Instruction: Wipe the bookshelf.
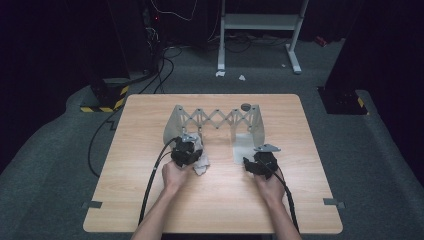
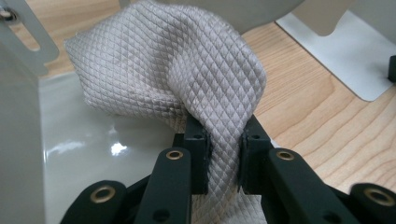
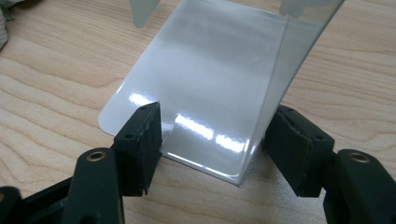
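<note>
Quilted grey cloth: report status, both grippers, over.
Left gripper shut on quilted grey cloth, over grey folding rack's left foot. Right gripper open, straddling the rack's glossy right foot plate. Nothing in the way.

Open tabletop (image 1: 150, 200) runs wide in front and to both sides. Ahead, the folding rack (image 1: 216, 119) blocks passage, its 2 end plates flanking a bare gap; a cloth (image 1: 201, 161) crowds the left plate.

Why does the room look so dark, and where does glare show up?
High view: the lit table stands out against a near-black room. Left gripper view: the cloth is sharp, with a glare spot on the grey base. Right gripper view: bright reflections streak the glossy plate.
</note>
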The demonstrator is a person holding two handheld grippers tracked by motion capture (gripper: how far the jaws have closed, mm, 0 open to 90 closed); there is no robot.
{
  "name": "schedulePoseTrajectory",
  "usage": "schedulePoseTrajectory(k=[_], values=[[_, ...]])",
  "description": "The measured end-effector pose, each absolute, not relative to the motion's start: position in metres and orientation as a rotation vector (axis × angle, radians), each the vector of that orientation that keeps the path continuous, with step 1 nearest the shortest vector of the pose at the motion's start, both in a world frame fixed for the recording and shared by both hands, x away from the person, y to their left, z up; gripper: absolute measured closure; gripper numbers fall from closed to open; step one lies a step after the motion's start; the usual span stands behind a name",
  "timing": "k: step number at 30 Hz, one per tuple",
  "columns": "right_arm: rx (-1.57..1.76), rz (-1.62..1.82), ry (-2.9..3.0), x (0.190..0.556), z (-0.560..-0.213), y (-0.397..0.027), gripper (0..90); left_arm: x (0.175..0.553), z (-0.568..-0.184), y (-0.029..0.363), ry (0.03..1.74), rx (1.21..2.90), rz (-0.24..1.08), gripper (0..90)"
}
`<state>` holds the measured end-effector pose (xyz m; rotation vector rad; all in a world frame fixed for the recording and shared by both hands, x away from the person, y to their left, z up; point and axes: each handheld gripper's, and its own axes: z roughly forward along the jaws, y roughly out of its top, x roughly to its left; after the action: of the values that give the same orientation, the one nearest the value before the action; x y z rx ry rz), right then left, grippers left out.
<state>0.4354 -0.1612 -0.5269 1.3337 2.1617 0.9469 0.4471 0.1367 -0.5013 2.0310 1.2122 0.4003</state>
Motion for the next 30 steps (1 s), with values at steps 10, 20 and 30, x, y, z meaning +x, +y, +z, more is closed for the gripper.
schedulePoseTrajectory(k=[10,20,30], values=[[1.334,0.947,2.162,0.435,-0.527,-0.161,36.9,0.441,-0.461,0.136,1.118,1.984,0.452,77.1],[1.333,0.947,2.162,0.435,-0.527,-0.161,36.8,0.443,-0.441,0.135,1.065,1.969,0.450,76.9],[1.333,0.947,2.163,0.435,-0.527,-0.161,36.8,0.442,-0.421,0.142,1.050,1.925,0.474,76.9]])
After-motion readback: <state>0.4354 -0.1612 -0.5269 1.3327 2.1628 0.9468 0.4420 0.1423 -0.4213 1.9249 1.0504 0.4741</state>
